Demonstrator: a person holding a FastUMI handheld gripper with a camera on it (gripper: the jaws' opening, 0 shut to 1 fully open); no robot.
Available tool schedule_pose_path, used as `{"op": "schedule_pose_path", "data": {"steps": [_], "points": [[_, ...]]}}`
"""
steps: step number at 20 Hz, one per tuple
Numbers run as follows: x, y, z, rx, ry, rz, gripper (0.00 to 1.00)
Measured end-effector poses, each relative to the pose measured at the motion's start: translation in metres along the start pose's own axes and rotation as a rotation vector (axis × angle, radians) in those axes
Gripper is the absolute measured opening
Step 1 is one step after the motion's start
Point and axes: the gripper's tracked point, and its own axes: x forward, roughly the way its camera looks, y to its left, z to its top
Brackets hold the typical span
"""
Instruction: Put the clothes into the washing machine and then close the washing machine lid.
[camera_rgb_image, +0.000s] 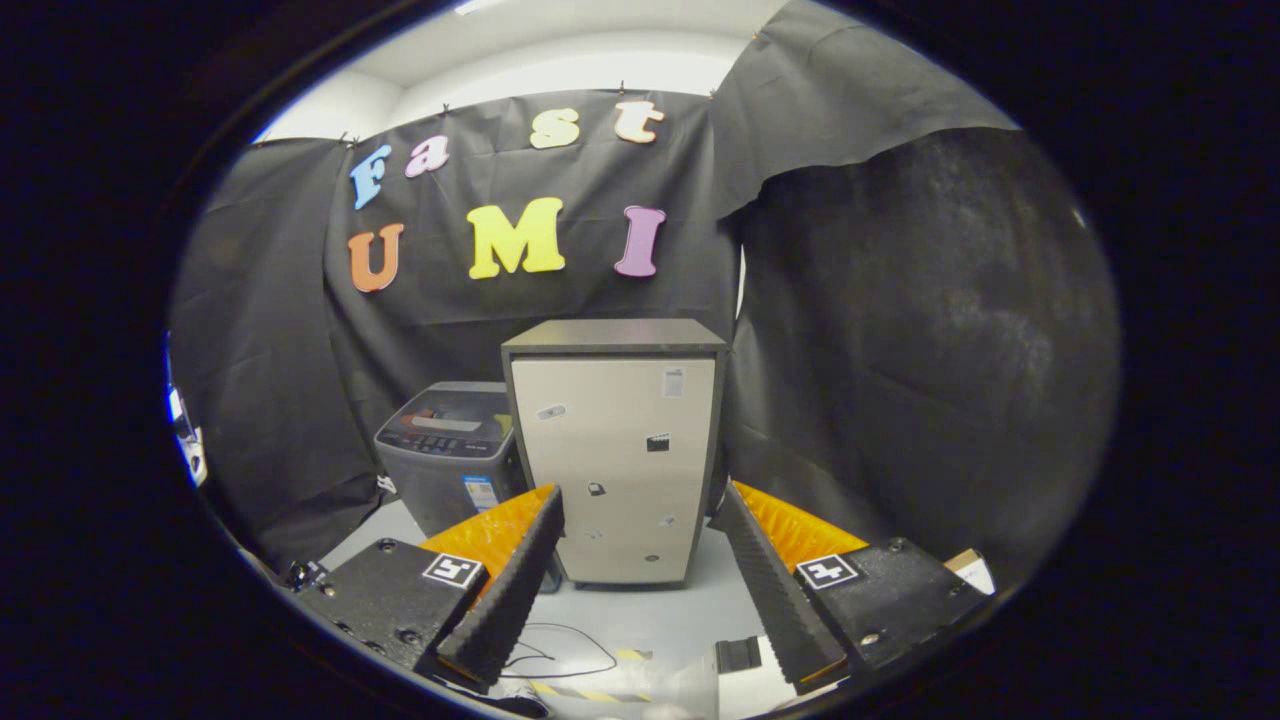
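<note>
The claw (640, 580) is being held wide apart, with nothing gripped between its two ridged black fingers (505, 590), which are showing at the bottom of the frame on either side of the centre. Beyond them, in the middle of the frame, a tall pale cabinet (615, 460) with a dark top is standing on the grey floor (660, 620). The washing machine (450, 450) is being seen just left of the cabinet, touching or nearly touching its side, well beyond the left finger; its lid is lying shut, with the control panel facing up. A thin black cable (560, 650) is lying looped on the floor between the fingers, near a strip of yellow and black tape (590, 692) at the bottom centre.
</note>
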Motion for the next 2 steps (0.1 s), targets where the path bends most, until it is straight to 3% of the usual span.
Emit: {"op": "schedule_pose_path", "data": {"steps": [2], "points": [[-0.0011, -0.0039, -0.0002, 0.002, 0.001, -0.003, 0.99]]}}
